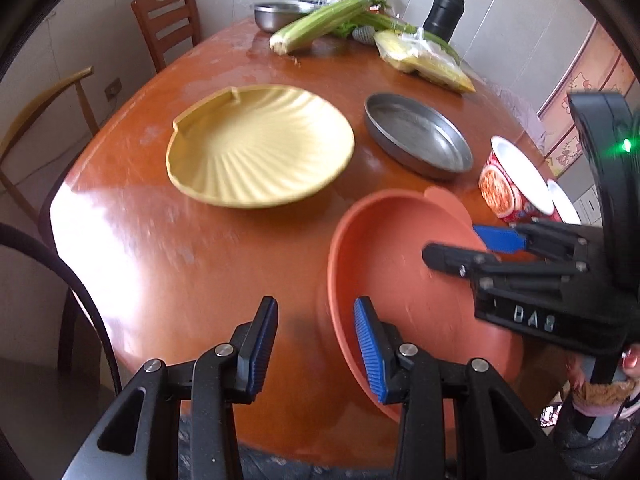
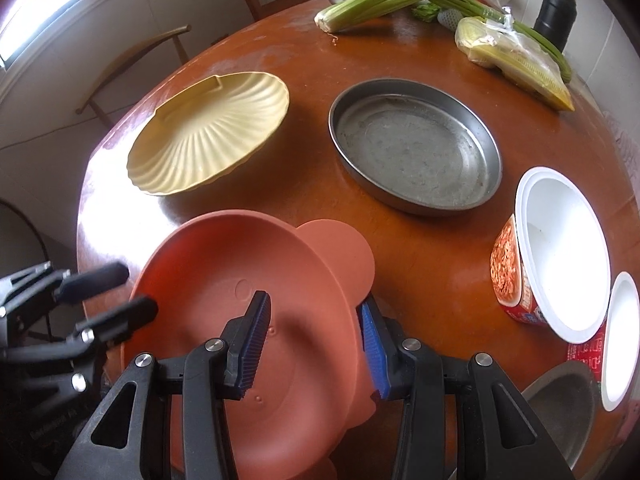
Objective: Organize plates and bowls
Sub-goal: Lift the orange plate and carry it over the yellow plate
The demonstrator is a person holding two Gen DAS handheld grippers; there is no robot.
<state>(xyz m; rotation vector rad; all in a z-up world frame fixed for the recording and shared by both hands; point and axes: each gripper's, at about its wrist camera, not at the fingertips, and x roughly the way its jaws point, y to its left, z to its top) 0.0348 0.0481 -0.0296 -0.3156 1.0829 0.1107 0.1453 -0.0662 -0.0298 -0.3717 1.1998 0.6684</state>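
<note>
Both hand-held grippers wide: right one point(image 2: 314, 344) astride orange plate point(image 2: 224, 304) rim, left point(image 1: 316, 346) beside

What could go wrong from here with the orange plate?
1. The right tongs straddle the orange plate's rim but look open; lifting now could drop it.
2. The plate overhangs the table edge, so a nudge from the left tongs may tip it off.
3. The noodle cup beside it could be knocked.
</note>
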